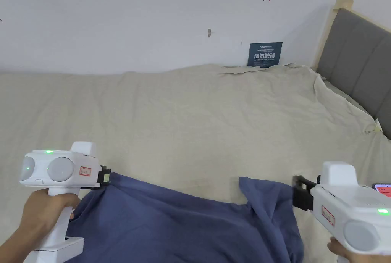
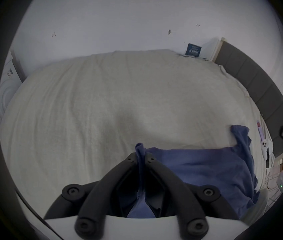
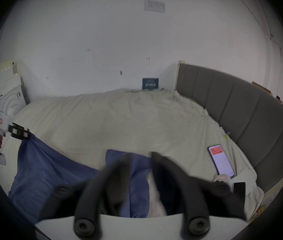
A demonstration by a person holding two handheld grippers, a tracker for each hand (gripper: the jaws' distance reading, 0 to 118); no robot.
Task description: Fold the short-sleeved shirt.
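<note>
A dark blue short-sleeved shirt [image 1: 183,225] lies on the near part of the bed, one end of it lifted. My left gripper [image 1: 106,176] is shut on that raised left corner; a bunch of blue cloth [image 2: 141,155] is squeezed between its jaws. The same gripper [image 3: 25,136] appears far left in the right gripper view, holding the shirt [image 3: 50,171] up. My right gripper [image 1: 297,189] is at the shirt's right edge, where a flap of cloth stands up. Its jaws look blurred and stand apart [image 3: 140,159], with blue cloth and sheet in the gap below them.
The bed's beige sheet [image 1: 198,122] is wrinkled and stretches to the white wall. A grey padded headboard [image 1: 359,65] runs along the right. A lit phone [image 3: 221,160] lies on the sheet near it. A blue sign [image 1: 264,54] leans on the wall.
</note>
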